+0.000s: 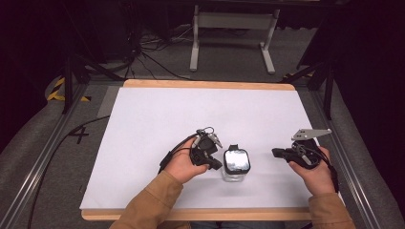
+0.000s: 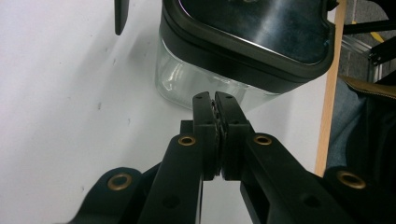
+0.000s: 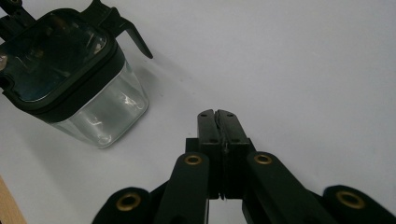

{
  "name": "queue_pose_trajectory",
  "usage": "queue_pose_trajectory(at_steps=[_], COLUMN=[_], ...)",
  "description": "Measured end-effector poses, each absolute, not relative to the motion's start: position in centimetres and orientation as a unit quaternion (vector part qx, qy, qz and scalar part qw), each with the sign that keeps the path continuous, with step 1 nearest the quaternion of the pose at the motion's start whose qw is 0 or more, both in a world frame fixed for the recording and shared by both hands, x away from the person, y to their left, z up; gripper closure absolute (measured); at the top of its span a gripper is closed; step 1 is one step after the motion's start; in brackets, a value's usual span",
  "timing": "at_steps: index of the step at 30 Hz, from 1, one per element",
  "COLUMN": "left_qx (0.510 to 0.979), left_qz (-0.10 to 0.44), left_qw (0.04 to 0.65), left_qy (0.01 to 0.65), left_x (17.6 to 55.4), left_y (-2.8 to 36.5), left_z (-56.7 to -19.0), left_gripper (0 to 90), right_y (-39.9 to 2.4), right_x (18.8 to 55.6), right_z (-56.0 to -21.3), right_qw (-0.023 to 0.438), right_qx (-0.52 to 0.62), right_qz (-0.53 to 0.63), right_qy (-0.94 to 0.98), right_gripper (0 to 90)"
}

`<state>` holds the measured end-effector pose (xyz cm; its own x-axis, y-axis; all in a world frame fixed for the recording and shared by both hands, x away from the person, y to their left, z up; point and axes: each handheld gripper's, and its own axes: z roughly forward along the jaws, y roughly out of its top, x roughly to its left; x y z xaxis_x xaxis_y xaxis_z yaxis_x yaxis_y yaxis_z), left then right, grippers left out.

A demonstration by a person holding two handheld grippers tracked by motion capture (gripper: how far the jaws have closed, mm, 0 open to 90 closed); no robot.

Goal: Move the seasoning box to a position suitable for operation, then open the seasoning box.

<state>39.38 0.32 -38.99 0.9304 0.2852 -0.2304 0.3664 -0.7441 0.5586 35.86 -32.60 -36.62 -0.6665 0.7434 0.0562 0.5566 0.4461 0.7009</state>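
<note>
Clear lidded container (image 1: pixel 236 165) at table (image 1: pixel 157 119) six o'clock. Left gripper (image 1: pixel 213 163) just beside it at nine, jaws together, empty. Right gripper (image 1: pixel 276 152) at three, apart, jaws closed, empty.

A white sheet covers the pale wooden counter (image 1: pixel 205 85), which sits inside a frame of grey aluminium rails (image 1: pixel 45 152). Beyond it lies grey carpeted floor (image 1: pixel 229 67) strewn with black cables (image 1: pixel 148 57), where a white metal stand (image 1: pixel 234 21) rests. Dark black curtains (image 1: pixel 28 43) close the sides.

Tan sleeves (image 1: pixel 157 198), black tools with brass rivets (image 2: pixel 187 140), trailing cables (image 1: pixel 168 156)
</note>
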Motion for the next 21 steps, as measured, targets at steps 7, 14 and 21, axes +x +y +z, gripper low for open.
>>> queue_pose_trajectory(at_steps=[7,14,21], left_qx=[0.922,0.912,0.905], left_qz=[-0.066,-0.059,-0.064], left_qw=[0.335,0.363,0.384], left_qy=[0.183,0.181,0.172], left_x=[39.6,39.8,40.0], left_y=[1.5,2.7,2.6], left_z=[-37.7,-36.0,-34.7], left_gripper=[85.0,83.1,83.0], right_y=[-33.0,-33.4,-33.8], right_x=[35.8,35.6,35.4], right_z=[-36.6,-36.6,-36.9], right_qw=[0.132,0.132,0.129], right_qx=[0.391,0.397,0.404], right_qz=[0.358,0.358,0.358], right_qy=[0.837,0.835,0.832], right_gripper=[90.0,89.9,90.0])
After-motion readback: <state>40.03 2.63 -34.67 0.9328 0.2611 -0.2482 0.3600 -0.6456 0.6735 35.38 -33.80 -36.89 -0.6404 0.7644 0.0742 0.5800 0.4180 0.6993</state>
